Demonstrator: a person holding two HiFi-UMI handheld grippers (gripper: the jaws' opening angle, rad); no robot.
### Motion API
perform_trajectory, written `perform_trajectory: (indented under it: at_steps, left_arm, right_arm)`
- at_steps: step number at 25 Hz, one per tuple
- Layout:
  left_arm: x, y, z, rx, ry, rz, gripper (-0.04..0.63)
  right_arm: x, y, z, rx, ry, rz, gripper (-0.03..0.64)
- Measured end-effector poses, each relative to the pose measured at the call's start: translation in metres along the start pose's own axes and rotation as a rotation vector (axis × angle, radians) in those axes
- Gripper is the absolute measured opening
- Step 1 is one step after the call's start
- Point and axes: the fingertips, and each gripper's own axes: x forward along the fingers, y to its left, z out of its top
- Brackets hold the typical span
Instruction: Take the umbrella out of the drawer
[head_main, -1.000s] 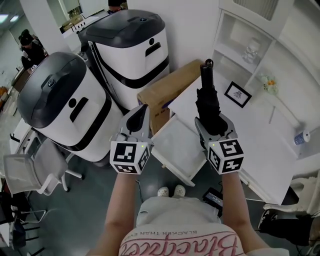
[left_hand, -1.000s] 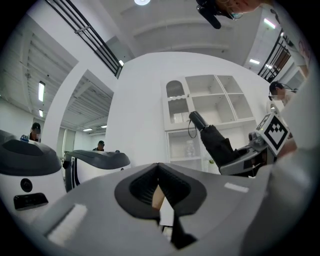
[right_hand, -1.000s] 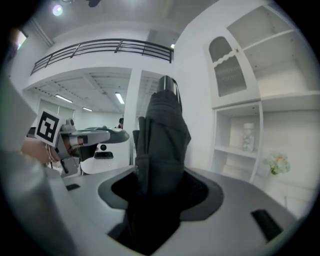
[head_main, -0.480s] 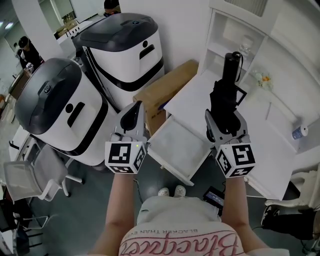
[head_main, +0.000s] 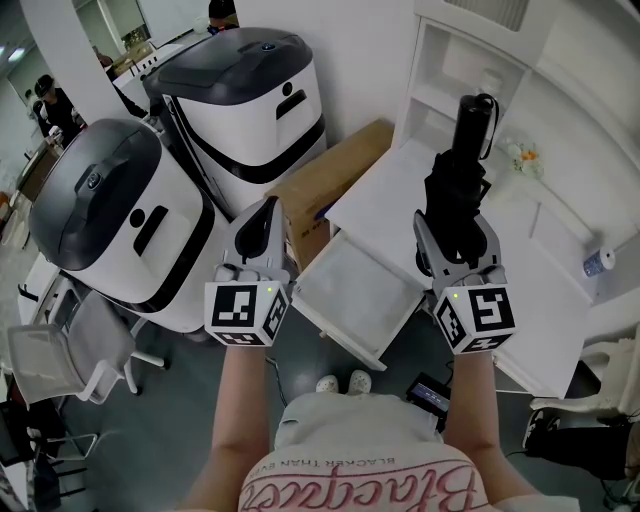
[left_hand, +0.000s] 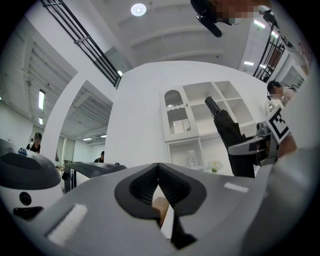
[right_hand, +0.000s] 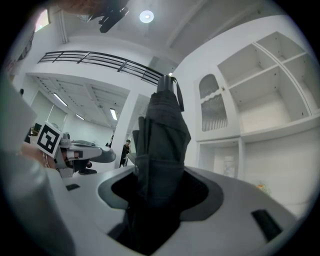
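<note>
**First:** Head view, closest things first. What are the two grippers doing?

**Second:** From where I stand, the left gripper (head_main: 263, 215) has its jaws together with nothing in them. The right gripper (head_main: 455, 232) is clamped on the umbrella (head_main: 453, 190). It's black and folded, and it stands almost upright out of the jaws with the handle end on top.

**First:** Does the right gripper view agree?

**Second:** Yes, the dark folds fill the space between both pads and the handle rises straight ahead of the camera.

**First:** Where is the umbrella compared with the drawer?

**Second:** Out of it. The drawer (head_main: 350, 288) is pulled open, low between the two grippers, and you can see its white bottom. The umbrella is held up to the right of that, over the desk (head_main: 385, 205).

**First:** And further back?

**Second:** A box (head_main: 325, 180) stands against the desk's left side, just behind the drawer. Left of that there's a white machine (head_main: 110, 210) with a dark lid, with a chair (head_main: 60, 345) below it. A second machine (head_main: 255, 90) stands behind the first. Beyond the desk, a white shelf unit (head_main: 470, 60) is against the wall.
</note>
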Motion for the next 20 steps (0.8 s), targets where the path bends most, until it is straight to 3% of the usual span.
perform_trajectory:
  at_steps: [20]
  left_arm:
    - [-0.004, -0.0049, 0.0004, 0.023, 0.017, -0.012, 0.009]
  right_arm:
    - [-0.0033, -0.0037, -0.0043, -0.002, 0.005, 0.002, 0.248]
